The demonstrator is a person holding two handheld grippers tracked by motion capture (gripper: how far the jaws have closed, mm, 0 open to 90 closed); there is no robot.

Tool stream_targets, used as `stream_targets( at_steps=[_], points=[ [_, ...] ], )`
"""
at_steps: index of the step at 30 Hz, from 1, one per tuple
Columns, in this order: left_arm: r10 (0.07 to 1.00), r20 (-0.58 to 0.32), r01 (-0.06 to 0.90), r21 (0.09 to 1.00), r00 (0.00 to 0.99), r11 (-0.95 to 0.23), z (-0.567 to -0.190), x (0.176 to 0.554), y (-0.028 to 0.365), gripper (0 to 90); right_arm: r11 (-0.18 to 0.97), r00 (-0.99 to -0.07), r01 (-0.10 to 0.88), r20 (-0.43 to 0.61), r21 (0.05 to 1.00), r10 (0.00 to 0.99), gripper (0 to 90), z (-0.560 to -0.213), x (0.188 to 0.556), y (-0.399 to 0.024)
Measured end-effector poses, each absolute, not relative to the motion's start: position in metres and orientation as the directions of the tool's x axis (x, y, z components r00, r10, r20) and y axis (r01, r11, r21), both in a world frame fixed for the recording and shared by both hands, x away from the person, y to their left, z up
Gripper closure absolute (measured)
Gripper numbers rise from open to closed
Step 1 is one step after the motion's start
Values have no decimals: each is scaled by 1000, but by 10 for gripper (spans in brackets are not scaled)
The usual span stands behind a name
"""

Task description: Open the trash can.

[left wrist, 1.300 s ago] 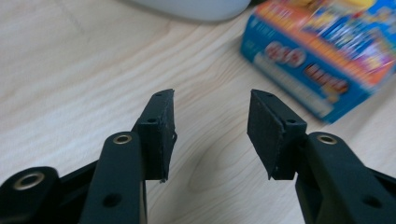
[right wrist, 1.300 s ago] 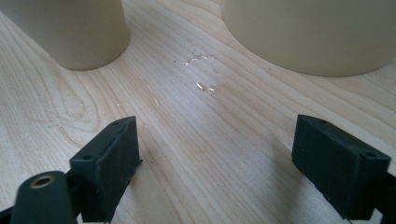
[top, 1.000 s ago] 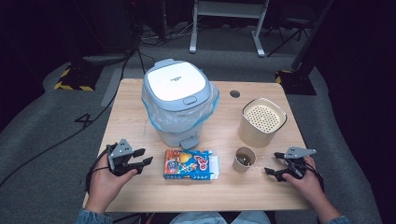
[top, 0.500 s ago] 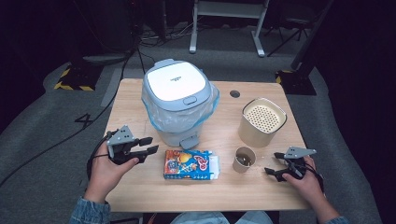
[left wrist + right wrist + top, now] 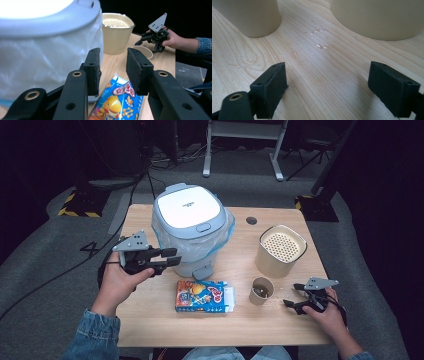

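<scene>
Left claw (image 5: pixel 170 258): raised above the worktop (image 5: pixel 150 320), beside the white lidded bin (image 5: pixel 190 215); jaws partly apart, have just been closing, nothing between them.
Right claw (image 5: pixel 295 297): low at the worktop's right edge, jaws spread wide, empty.
Snack box (image 5: pixel 204 296): flat on the worktop, just in front of the bin.
Small cup (image 5: pixel 261 290): near the right claw, beside the beige canister (image 5: pixel 281 251).

This looks like a lab or recording studio: a small wooden surface (image 5: pixel 150 330) stands on grey carpet (image 5: pixel 45 270), with black cables (image 5: pixel 165 162), hazard tape (image 5: pixel 75 212) and a metal stand (image 5: pixel 240 145) in the dark behind.
</scene>
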State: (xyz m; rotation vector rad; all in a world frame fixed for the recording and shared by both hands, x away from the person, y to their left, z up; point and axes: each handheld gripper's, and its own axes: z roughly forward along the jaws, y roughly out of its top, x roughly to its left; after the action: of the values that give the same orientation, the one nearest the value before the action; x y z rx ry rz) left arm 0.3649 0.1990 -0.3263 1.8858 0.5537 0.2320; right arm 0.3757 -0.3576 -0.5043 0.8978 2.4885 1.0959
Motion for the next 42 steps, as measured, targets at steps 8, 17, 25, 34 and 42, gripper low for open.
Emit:
stream_targets(
  at_steps=[8,17,25,34,42],
  points=[
    [468,-63,229,924,881,-306,-304,379,185,702,520,-769,429,-3,739,639,156,-504,376,-358],
    [468,-28,201,924,883,-325,-285,398,166,808,520,-769,430,-3,738,640,156,-504,376,-358],
    [477,-21,207,916,879,-342,-279,418,144,895,519,-769,430,-3,739,640,156,-504,376,-358],
    [526,1,247,882,850,-400,-282,433,130,900,519,-769,430,-2,739,639,156,-504,376,-358],
    [556,23,253,874,831,-414,-279,431,126,900,519,-769,430,-2,739,640,156,-504,376,-358]
  ],
)
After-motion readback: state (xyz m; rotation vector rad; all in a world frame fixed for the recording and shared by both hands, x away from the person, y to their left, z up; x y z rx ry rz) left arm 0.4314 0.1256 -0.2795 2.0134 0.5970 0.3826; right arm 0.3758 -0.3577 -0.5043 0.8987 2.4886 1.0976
